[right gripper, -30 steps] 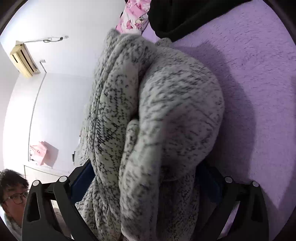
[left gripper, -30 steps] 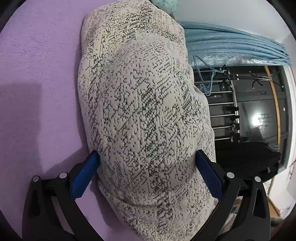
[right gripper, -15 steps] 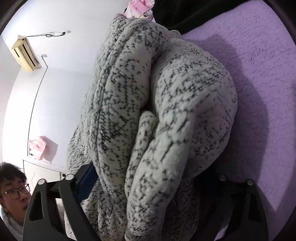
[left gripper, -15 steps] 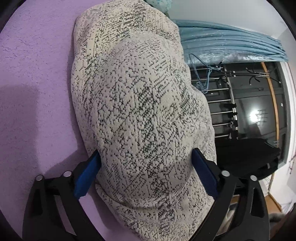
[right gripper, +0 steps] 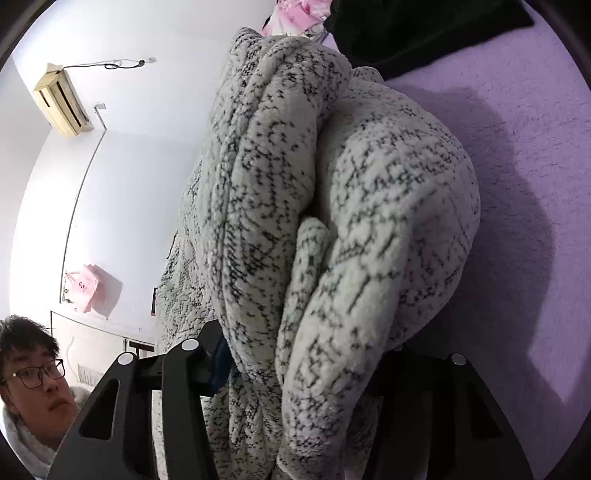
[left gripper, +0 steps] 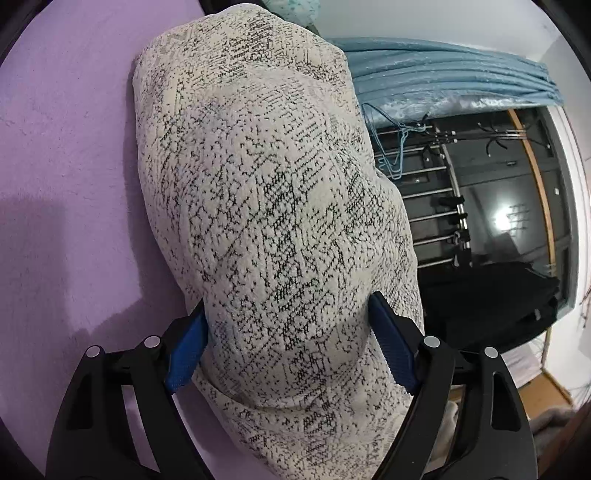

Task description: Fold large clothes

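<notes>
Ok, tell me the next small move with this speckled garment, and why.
Probably lower it onto the purple bedspread. Both the left gripper and the right gripper clamp the bunched speckled garment, whose thick folds sit just beside the surface.

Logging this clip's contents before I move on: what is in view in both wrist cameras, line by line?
knit garment: one, cream with black flecks, bunched, gripped from both ends
purple bedcover: one, under the garment
black cloth: one, far end of the bedcover
pink patterned fabric: one, beside the black cloth
blue curtain: one, upper right
blue hanger: one, on the rack
air conditioner: one, beige, on the wall
pink bag: one, by the wall
person's face: one, glasses
left gripper: black, blue pads
right gripper: black
</notes>
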The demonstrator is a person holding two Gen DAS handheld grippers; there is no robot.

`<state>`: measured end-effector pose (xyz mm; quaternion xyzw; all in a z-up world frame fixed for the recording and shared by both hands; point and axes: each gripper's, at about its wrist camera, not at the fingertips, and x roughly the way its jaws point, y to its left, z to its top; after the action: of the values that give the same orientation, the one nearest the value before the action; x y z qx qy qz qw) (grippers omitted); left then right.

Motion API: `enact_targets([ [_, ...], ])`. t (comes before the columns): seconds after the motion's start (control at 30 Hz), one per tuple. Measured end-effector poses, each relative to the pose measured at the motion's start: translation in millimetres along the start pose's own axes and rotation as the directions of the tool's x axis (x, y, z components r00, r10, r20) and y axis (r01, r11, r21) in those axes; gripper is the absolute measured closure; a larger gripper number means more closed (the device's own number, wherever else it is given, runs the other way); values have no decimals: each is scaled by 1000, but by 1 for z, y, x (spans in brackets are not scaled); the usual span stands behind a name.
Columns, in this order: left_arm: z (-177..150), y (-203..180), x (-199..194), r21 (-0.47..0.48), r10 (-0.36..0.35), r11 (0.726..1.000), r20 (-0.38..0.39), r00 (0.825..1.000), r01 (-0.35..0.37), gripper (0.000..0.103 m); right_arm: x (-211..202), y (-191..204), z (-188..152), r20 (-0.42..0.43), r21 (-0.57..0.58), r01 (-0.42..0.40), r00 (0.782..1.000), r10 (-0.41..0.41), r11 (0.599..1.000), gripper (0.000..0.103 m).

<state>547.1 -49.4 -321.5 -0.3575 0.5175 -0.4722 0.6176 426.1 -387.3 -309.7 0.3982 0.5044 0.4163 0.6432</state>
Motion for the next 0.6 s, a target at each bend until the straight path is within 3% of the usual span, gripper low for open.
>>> enact_targets([
  [0.23, -7, -11, -5, 20, -6, 1000, -12, 1000, 7, 27, -5, 25, -15, -16, -65, -11, 1000, 10, 998, 54],
  [0.6, -41, -42, -40, 47, -33, 998, 40, 999, 31, 27, 13, 74, -38, -80, -140, -83, 994, 72, 987, 55],
])
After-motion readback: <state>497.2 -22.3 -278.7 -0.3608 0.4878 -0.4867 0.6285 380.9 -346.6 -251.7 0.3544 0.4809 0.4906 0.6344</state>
